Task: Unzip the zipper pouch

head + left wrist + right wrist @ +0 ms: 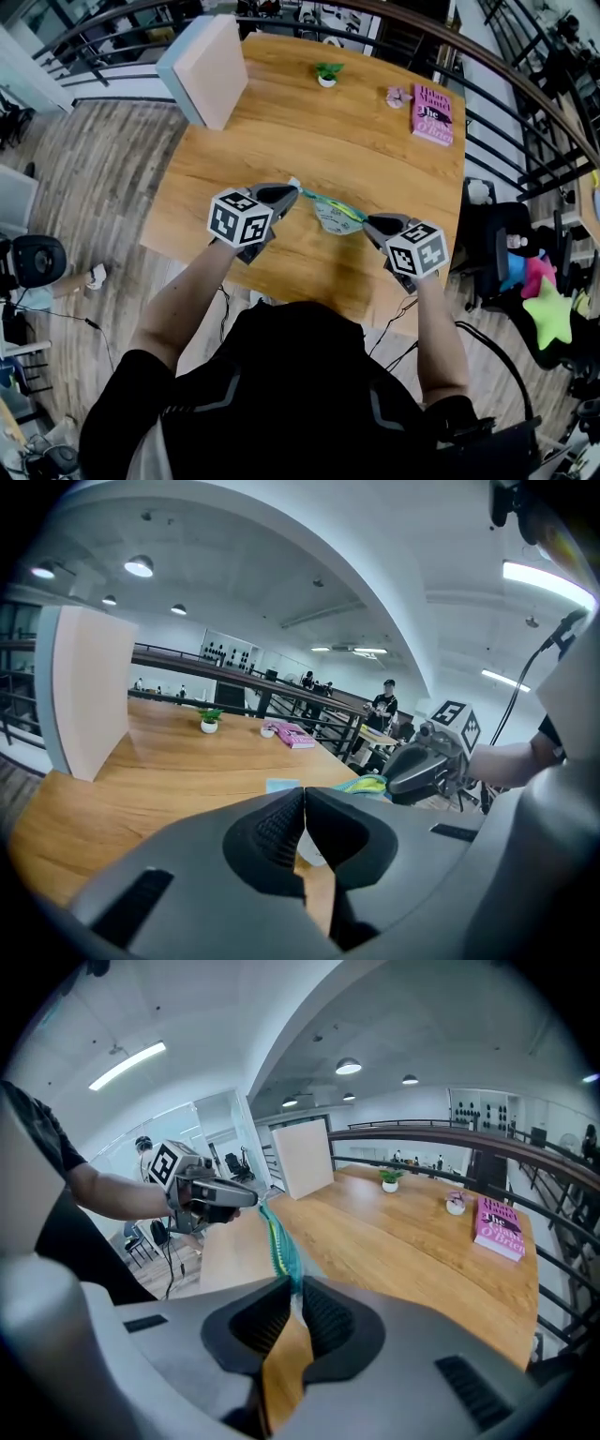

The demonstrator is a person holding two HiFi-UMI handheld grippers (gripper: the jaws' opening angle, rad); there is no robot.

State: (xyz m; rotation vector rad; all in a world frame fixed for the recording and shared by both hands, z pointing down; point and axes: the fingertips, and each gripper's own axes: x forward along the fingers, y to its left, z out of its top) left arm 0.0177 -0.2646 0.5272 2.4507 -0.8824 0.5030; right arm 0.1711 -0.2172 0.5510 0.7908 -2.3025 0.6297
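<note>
Zipper pouch (333, 214) stretched above worktop (309, 122) near edge: left claw (289, 194) pinched one end, right claw (367, 223) other. Likely unzip start; next needed steady slider pull.

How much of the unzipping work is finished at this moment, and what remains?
Done: the pouch is held above the table, stretched between the two tools. In hand: the left hand-held gripper is shut on one end, the right hand-held gripper on the other. Left: the teal zipper looks like one closed line, so the pull along it seems not yet done.
</note>
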